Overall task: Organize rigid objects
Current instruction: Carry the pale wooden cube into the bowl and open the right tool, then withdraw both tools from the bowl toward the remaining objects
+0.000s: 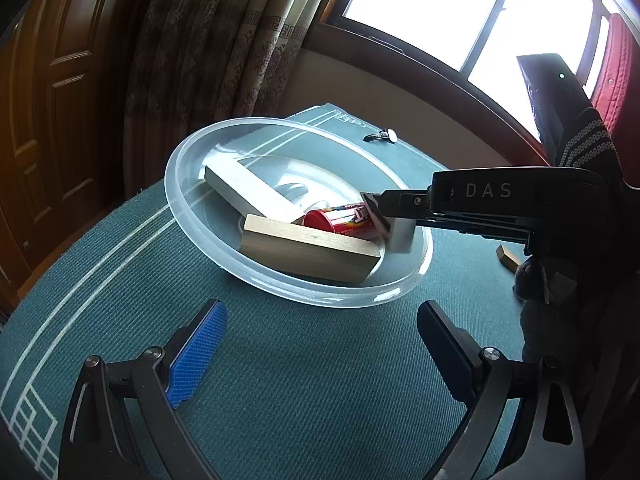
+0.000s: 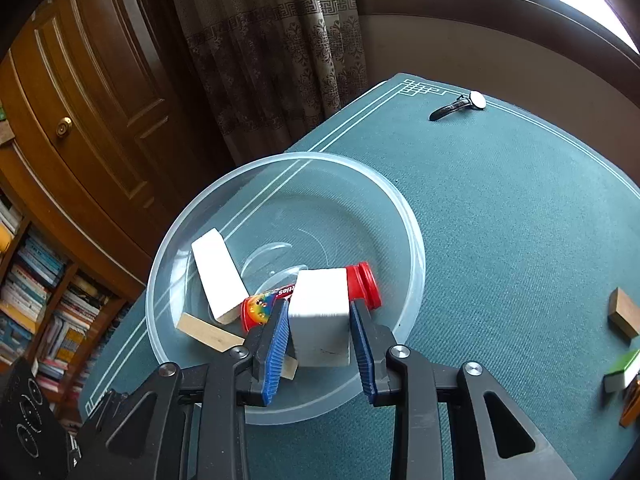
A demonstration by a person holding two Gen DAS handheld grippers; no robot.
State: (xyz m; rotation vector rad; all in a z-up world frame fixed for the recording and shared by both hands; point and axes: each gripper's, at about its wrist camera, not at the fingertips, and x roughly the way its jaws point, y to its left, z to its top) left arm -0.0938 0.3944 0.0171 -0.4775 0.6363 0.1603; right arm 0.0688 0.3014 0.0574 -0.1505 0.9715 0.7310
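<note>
Right hand-held gripper (image 2: pixel 320 320), low in the centre of the right wrist view, pinching a white rectangular block (image 2: pixel 320 312) between its blue ribbed pads, held over the near part of a large clear plastic bowl (image 2: pixel 404 216). Inside that bowl: a red cylindrical candy tube with a rainbow label (image 2: pixel 362 284) lying on its side directly behind and under the held block, a second white slab (image 2: pixel 218 276) leaning toward the left wall, and a pale wooden plank (image 2: pixel 208 334) at the lower left, its end passing beneath the gripper's left finger. Bowl resting on a teal woven table mat with white border lines (image 2: pixel 500 208). Near the mat's far corner, upper right of frame, a wristwatch with a dark strap and pale round face (image 2: pixel 460 105). At the right edge, well apart from the bowl, a small wooden block (image 2: pixel 624 316) and a green-and-white piece (image 2: pixel 622 372), cut off by the frame. Left hand-held gripper (image 1: pixel 320 356), at the bottom of the left wrist view, spread wide and empty above bare mat just short of the bowl's rim. Brown patterned curtain (image 2: pixel 272 48) and wooden door (image 2: pixel 92 92) behind, bookshelf (image 2: pixel 36 292) at lower left.
</note>
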